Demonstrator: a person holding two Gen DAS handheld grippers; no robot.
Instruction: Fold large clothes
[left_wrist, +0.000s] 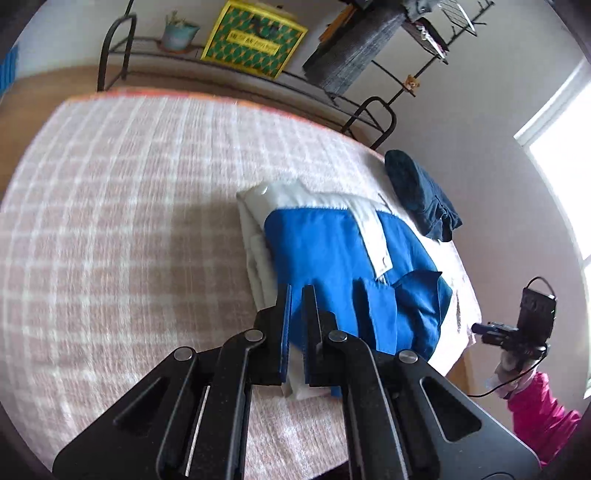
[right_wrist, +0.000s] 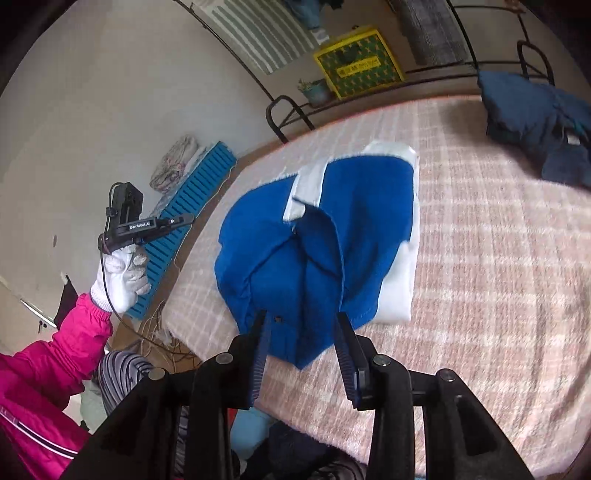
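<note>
Blue/white garment (right_wrist: 317, 254) nr dark bundle (right_wrist: 539, 122)

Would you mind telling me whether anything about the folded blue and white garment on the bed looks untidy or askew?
Yes. The blue and white garment is folded, but a loose blue flap at its near edge stands up, creased and overlapping, instead of lying flat. The dark blue garment near the bed's far corner lies in a rumpled heap.

The left gripper (left_wrist: 296, 295) hovers above the folded blue-and-white garment (left_wrist: 343, 258), its jaws nearly together with nothing between them; the garment lies on a pink checked blanket (left_wrist: 129, 221); a dark blue garment (left_wrist: 421, 194) sits beyond, apart.
</note>
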